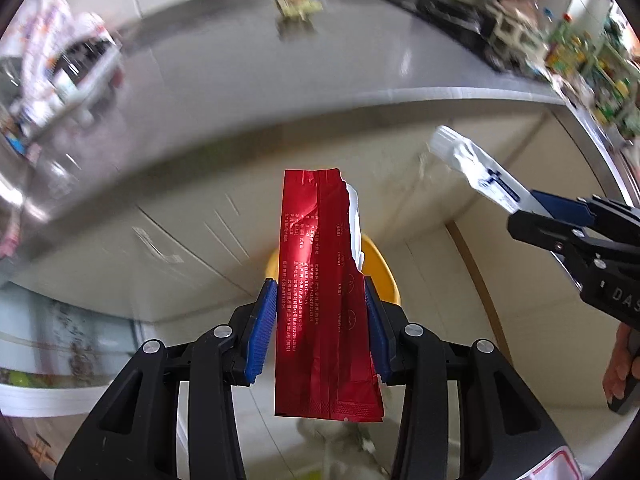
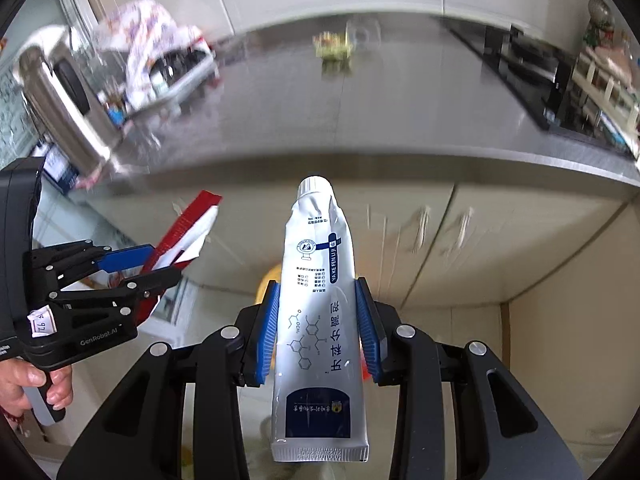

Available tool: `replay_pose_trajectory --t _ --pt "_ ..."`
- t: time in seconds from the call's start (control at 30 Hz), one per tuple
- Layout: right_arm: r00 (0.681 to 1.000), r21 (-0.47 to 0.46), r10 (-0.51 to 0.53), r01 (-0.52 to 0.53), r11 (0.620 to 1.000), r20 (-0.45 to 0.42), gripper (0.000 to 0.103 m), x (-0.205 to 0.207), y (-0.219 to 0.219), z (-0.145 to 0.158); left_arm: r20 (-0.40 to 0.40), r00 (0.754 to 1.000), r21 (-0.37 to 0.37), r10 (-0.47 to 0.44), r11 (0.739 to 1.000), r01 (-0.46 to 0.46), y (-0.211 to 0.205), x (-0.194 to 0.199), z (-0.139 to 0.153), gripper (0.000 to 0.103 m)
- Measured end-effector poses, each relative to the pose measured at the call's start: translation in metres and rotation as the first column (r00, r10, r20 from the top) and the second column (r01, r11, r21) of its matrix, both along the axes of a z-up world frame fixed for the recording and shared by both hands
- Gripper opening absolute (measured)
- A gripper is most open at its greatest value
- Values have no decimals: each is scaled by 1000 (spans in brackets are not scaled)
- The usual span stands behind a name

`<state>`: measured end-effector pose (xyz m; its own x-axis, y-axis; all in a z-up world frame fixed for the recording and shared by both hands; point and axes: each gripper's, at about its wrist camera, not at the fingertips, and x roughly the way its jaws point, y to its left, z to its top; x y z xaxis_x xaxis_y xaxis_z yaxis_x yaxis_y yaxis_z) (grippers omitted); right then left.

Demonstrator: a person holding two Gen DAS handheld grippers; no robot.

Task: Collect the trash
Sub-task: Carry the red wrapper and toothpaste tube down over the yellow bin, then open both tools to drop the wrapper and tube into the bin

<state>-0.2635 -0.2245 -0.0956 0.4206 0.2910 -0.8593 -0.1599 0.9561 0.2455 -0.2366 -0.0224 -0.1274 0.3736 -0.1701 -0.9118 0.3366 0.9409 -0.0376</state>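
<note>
Left wrist view: left gripper jaws clenched on a red wrapper, blue pads pressing both its long edges. Wrapper stands lengthwise betw. the jaws, torn along its upper right edge w/ white lining showing. Behind it, low down, part of a yellow bin, mostly hidden by the wrapper. Right gripper comes in from the right edge, holding a white tube that points up-left; a hand grips its handle at lower right. Above, a steel table, blurred, w/ a small yellow-green scrap near its far edge. Cabinet doors below the table edge.

Right wrist view: right gripper jaws grasping the tube, pads on both sides of its body, neck end away from the camera, crimped end toward it. A bit of yellow bin peeks out left of the tube. Left gripper at the left, clamped on the wrapper, which sticks up-right; a hand holds the handle. Table beyond, the scrap on it, a steel pot tilted at far left. Both held items are in the air in front of the cabinets, off the table.
</note>
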Motion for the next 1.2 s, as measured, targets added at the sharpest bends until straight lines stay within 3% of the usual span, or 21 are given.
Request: replay_pose_trajectory --t 0.13,0.27,0.4,0.63,0.87,1.13,1.17,1.2 --pt "995 -7 46 -47 999 -93 38 -2 9 -38 -114 990 -33 -79 997 76 8 0 -43 42" --pt "973 -39 112 -122 992 -200 38 4 21 -87 -204 970 1 -136 990 140 14 11 -90 42" --pt "942 -42 147 -167 985 -303 39 23 31 -137 -292 945 20 -144 987 157 17 31 -140 42" --pt "900 -49 159 -195 980 -406 39 57 50 -208 -424 897 28 -124 988 150 15 64 -217 43" --pt "881 -9 132 -152 988 -454 39 73 53 -250 -466 878 -1 -107 993 120 14 85 -254 44" --pt "869 53 140 -130 990 -475 41 79 50 -277 -477 871 0 -118 991 134 7 86 -272 48" --pt "869 57 139 -127 990 -475 44 80 50 -278 -474 872 0 -124 990 141 7 86 -273 50" --pt "868 69 140 -122 990 -476 59 82 50 -280 -469 874 4 -128 989 147 5 85 -272 51"
